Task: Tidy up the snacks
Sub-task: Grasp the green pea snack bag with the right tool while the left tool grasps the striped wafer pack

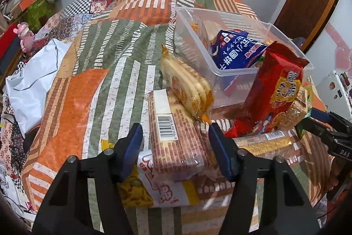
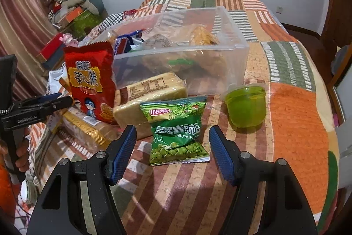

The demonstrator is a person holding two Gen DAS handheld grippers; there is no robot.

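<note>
Two grippers stand with fingers wide: the left gripper flanks a barcoded cracker pack, the right gripper flanks a green pea packet. Both packs lie on the bed beside the clear bin.

Left tongs spread wide, empty, angled downward. Right tongs likewise spread, empty.
</note>
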